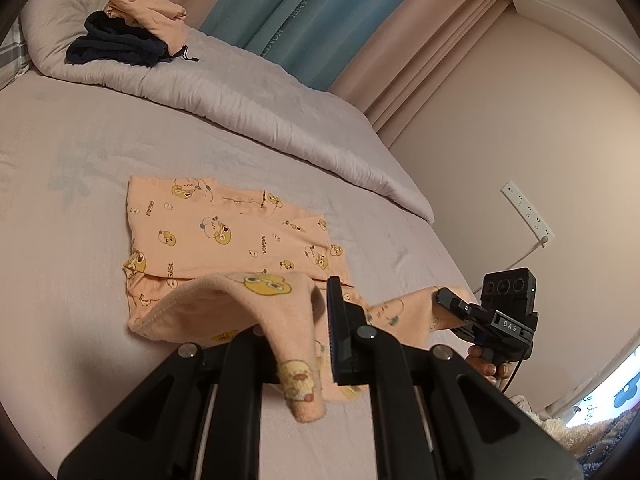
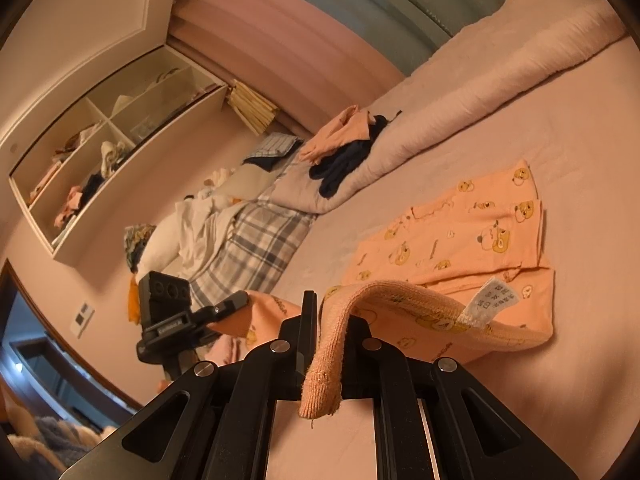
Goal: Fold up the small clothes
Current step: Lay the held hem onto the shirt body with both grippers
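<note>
Left wrist view: a peach garment (image 1: 228, 236) printed with yellow cartoon ducks is seen lying partly folded on the bed (image 1: 80, 184), its near hem raised off the sheet. The left gripper (image 1: 316, 320) is clenched on one end of that hem, and cloth is draped over and between the jaws. To the right, the right gripper (image 1: 442, 296) is seen pinching the other end of the same hem; in the right wrist view the right gripper (image 2: 320, 320) is likewise clamped on a thick band of the cloth, with a white care label (image 2: 490, 298) showing on the lifted edge.

The step in hand is judged to be a fold of the near hem toward the far edge. For a clean fold, both ends should be carried level and at the same pace, the hem kept lightly taut so that no sag forms between the grippers, and the edge laid down square on the far edge before the jaws are released. The slack hanging from each gripper could be dragged under if the hem is lowered too early.

Counted: one duck-print garment being worked; two grippers; one small heap of other clothes (image 1: 132, 28), peach over dark, on the rolled quilt (image 1: 248, 108) at the far side. How many pieces are in the heap cannot be told.
</note>
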`<state>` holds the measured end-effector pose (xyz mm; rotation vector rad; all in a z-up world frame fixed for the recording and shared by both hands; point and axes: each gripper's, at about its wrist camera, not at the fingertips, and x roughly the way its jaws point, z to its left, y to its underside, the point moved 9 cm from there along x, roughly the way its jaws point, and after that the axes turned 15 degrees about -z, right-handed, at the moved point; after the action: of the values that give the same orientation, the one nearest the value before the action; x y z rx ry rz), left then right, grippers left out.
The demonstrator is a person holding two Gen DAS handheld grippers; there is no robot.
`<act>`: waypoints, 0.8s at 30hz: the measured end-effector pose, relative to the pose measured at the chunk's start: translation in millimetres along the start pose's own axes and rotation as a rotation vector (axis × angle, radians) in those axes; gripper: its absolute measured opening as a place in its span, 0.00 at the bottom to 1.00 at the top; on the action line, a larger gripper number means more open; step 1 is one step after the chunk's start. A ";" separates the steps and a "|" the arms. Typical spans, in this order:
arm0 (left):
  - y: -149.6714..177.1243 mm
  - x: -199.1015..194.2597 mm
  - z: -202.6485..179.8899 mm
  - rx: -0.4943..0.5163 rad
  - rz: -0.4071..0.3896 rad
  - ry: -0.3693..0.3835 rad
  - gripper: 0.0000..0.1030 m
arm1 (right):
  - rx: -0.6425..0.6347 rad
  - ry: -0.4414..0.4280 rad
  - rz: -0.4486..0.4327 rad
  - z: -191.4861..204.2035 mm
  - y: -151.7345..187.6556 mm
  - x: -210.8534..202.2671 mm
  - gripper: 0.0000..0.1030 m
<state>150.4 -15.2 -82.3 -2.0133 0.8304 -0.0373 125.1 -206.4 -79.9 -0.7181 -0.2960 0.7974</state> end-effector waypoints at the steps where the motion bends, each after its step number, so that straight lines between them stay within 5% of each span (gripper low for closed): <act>1: 0.0 0.7 0.9 -0.001 0.001 -0.003 0.07 | 0.000 0.003 0.003 -0.8 0.0 0.9 0.11; 13: 13.8 9.3 36.9 -0.103 0.026 -0.040 0.07 | 0.066 0.078 0.058 -33.9 15.4 0.0 0.11; 24: -25.7 31.5 58.7 -0.153 -0.051 -0.039 0.07 | -0.083 0.141 0.025 -35.7 -22.4 28.8 0.11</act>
<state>208.4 19.7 -105.1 -2.1721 0.7773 0.0378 174.5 -212.8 -91.0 -0.8532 -0.1934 0.7574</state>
